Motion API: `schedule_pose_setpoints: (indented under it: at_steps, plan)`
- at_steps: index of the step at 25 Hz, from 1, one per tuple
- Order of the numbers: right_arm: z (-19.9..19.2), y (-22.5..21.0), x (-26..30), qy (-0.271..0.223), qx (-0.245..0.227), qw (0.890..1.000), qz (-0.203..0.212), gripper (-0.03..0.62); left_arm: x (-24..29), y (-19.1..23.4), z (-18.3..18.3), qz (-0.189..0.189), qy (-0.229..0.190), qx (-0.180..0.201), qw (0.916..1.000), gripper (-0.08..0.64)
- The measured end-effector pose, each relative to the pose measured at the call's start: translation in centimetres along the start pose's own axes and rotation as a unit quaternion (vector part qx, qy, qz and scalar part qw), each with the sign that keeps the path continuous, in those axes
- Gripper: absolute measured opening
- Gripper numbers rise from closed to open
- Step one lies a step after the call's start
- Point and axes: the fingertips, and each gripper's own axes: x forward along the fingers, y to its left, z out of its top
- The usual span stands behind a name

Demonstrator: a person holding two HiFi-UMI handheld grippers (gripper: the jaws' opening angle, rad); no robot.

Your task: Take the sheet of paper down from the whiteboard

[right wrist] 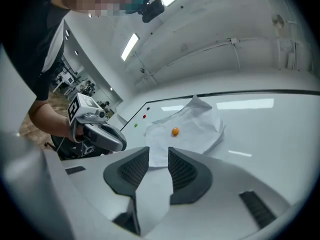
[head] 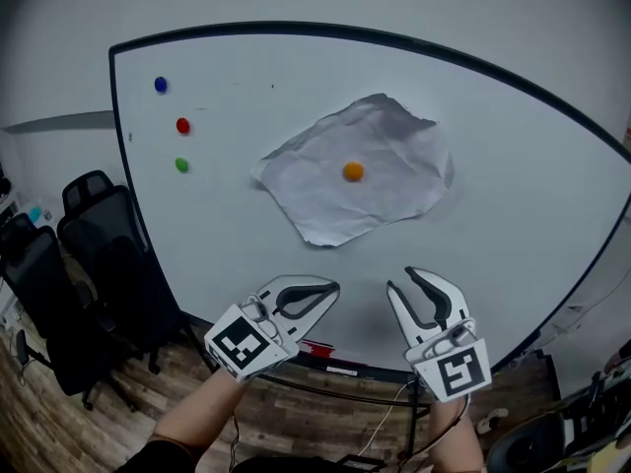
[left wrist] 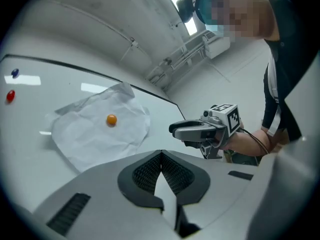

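Note:
A crumpled white sheet of paper (head: 357, 170) hangs on the whiteboard (head: 513, 195), pinned by an orange magnet (head: 353, 171). Both grippers are raised below the sheet, apart from it. My left gripper (head: 325, 292) is shut with nothing between its jaws. My right gripper (head: 414, 286) stands open and empty. The left gripper view has the paper (left wrist: 100, 126) and magnet (left wrist: 111, 119) ahead on the left, with the right gripper (left wrist: 174, 129) at its right. From the right gripper view, the paper (right wrist: 187, 126) and magnet (right wrist: 175, 131) lie ahead, the left gripper (right wrist: 120, 143) at its left.
Blue (head: 161, 85), red (head: 182, 125) and green (head: 181, 165) magnets sit at the board's upper left. Black office chairs (head: 94, 264) stand left of the board on a wooden floor. A red item (head: 315, 348) lies on the board's bottom ledge.

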Motion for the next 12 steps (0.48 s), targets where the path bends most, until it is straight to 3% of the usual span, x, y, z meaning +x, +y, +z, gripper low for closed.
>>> schedule_pose_setpoints:
  at_steps: [6, 12]
  plan:
    - [4.9, -2.9, 4.0, -0.029, -0.08, 0.996, 0.01, 0.121, 2.8, 3.4, 5.3, 0.038, 0.0, 0.07, 0.9968, 0.012]
    - [6.5, -5.5, 7.1, -0.005, -0.132, 0.991, -0.014, 0.121, 4.8, 6.7, 7.9, 0.049, 0.011, 0.119, 0.9917, 0.012]
